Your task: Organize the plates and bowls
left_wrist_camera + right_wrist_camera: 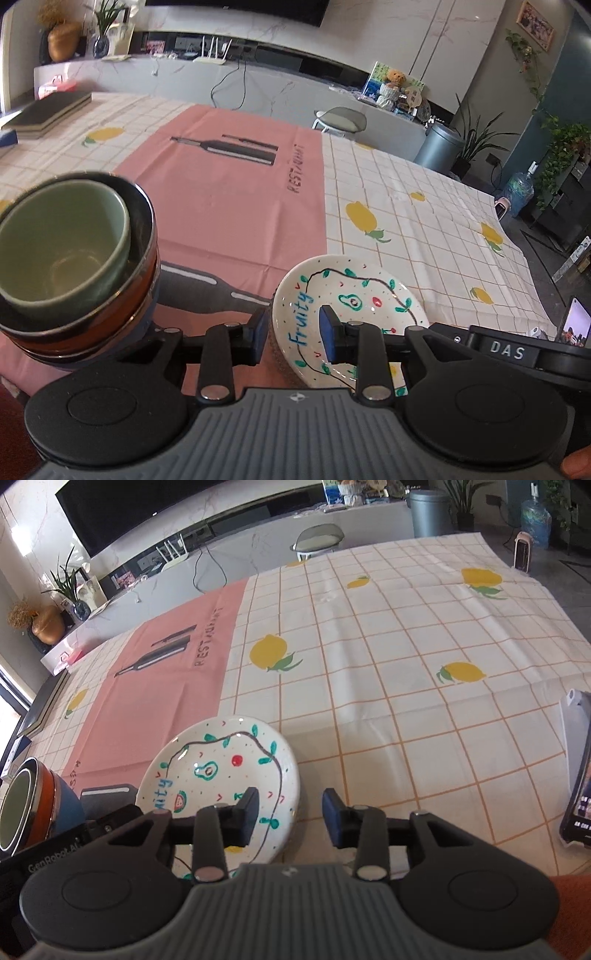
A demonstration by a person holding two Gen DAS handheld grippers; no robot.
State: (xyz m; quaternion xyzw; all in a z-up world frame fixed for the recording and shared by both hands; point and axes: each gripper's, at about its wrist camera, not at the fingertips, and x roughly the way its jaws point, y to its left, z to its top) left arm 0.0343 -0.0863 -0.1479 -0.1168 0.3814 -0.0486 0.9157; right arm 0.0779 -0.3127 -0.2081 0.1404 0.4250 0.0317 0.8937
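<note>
Right at the near edge of the table lies the painted plate (221,771), a round white dish with a wavy dark outline, green leaves, an avocado, a red cherry and the blue word "Fruity". Being round it has no long axis; it sits face up, and its lettering runs roughly from the near rim away toward the far side in the left wrist view. It rests where the pink mat (162,686) meets the lemon-print tablecloth (406,686).

Just left of the plate stands a stack of bowls (74,266), mouths up: a pale green bowl nested in a dark metal-rimmed one, over an orange one and a blue one at the bottom.

The left gripper (293,336) has its jaws partly apart, straddling the plate's left rim, one blue pad over the plate's face and the other outside the rim; I cannot tell whether the pads touch it. The right gripper (290,818) is also partly apart, its left finger above the plate's near right part, its right finger over bare cloth, nothing held.

A phone (578,775) stands propped at the right.
</note>
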